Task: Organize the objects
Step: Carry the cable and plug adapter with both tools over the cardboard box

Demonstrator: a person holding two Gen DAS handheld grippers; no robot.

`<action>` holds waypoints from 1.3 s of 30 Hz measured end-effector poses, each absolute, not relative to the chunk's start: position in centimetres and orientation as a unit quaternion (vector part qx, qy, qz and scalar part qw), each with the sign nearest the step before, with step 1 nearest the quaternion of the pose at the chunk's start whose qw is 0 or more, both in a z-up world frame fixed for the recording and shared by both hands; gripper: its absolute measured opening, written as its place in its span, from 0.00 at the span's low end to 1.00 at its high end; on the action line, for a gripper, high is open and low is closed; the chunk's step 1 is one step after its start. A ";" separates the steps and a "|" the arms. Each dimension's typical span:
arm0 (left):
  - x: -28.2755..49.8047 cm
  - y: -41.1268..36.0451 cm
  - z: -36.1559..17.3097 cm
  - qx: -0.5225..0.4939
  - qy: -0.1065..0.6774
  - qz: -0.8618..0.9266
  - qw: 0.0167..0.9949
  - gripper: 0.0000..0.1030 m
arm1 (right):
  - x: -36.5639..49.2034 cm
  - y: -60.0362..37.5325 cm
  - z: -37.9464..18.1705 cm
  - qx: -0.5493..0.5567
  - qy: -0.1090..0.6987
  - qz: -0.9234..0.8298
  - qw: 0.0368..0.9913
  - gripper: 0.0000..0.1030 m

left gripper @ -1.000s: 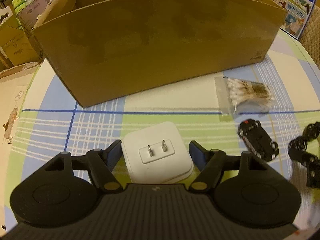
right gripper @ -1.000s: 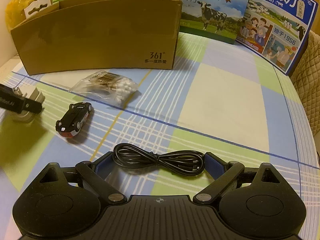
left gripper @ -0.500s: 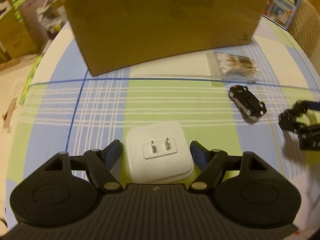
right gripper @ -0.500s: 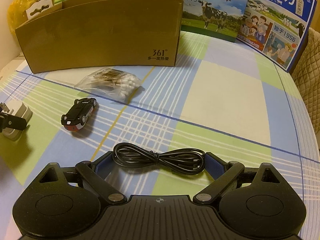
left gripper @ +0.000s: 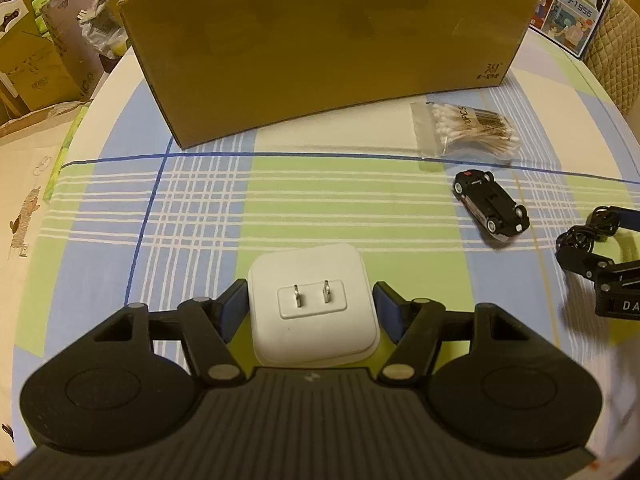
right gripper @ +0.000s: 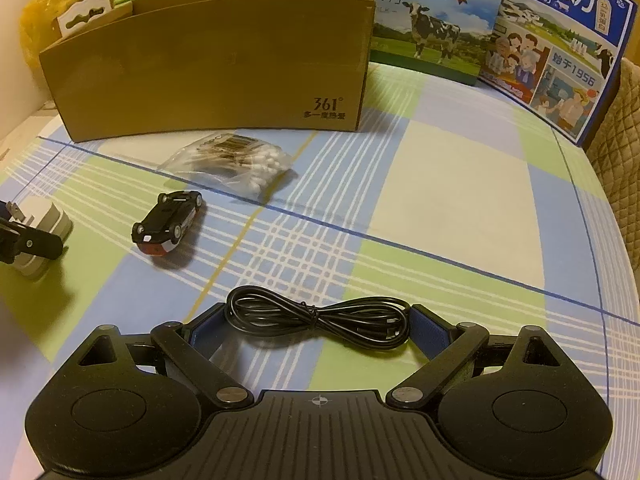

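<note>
A white square charger, prongs facing up, sits between the jaws of my left gripper. The jaws are closing and both blue pads meet its sides. In the right wrist view the charger shows at the far left, with a left finger across it. My right gripper is shut on a coiled black cable just above the checked tablecloth. A brown cardboard box stands open-topped at the back.
A bag of cotton swabs lies by the box's right end. An overturned black toy car lies in front of it. Milk cartons stand at the back right. Boxes and bags are stacked beyond the table's left edge.
The left gripper has drawn back from the box, and the charger came with it between the jaws, which have narrowed onto it. The right gripper has kept its hold on the cable, almost still.
</note>
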State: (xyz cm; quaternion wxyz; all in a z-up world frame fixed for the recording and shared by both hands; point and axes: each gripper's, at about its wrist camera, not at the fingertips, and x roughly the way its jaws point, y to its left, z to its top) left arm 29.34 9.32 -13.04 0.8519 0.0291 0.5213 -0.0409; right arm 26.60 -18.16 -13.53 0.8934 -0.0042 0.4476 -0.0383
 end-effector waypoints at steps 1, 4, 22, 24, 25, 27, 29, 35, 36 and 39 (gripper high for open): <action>29.3 9.3 -13.0 0.029 0.522 -0.041 0.851 0.62 | 26.6 -18.1 -13.5 -0.005 0.449 -0.037 0.893 0.89; 29.2 9.4 -12.8 0.028 0.523 -0.040 0.851 0.62 | 26.6 -18.0 -13.4 -0.006 0.453 -0.033 0.891 0.89; 28.9 9.9 -8.2 0.025 0.481 -0.052 0.875 0.62 | 27.3 -16.7 -9.3 0.010 0.413 -0.006 0.911 0.88; 29.0 10.0 -7.4 0.022 0.474 -0.053 0.879 0.62 | 27.6 -16.4 -8.6 0.010 0.405 0.001 0.914 0.88; 29.0 10.0 -7.1 0.021 0.471 -0.054 0.880 0.62 | 27.8 -16.2 -8.3 0.011 0.401 0.005 0.916 0.88; 29.2 10.1 -6.2 0.019 0.464 -0.056 0.884 0.62 | 28.1 -16.0 -7.4 0.013 0.393 0.014 0.919 0.88; 29.3 10.1 -5.4 0.017 0.458 -0.057 0.887 0.62 | 28.5 -15.6 -6.7 0.012 0.386 0.021 0.922 0.88; 30.2 10.4 -3.5 0.016 0.442 -0.059 0.895 0.62 | 29.9 -15.0 -4.3 0.013 0.360 0.042 0.932 0.88; 30.3 10.4 -3.2 0.016 0.439 -0.059 0.896 0.62 | 30.3 -14.9 -3.8 0.012 0.355 0.045 0.934 0.88; 31.2 10.7 -2.1 0.017 0.428 -0.059 0.902 0.62 | 31.5 -14.7 -2.6 0.009 0.340 0.055 0.939 0.88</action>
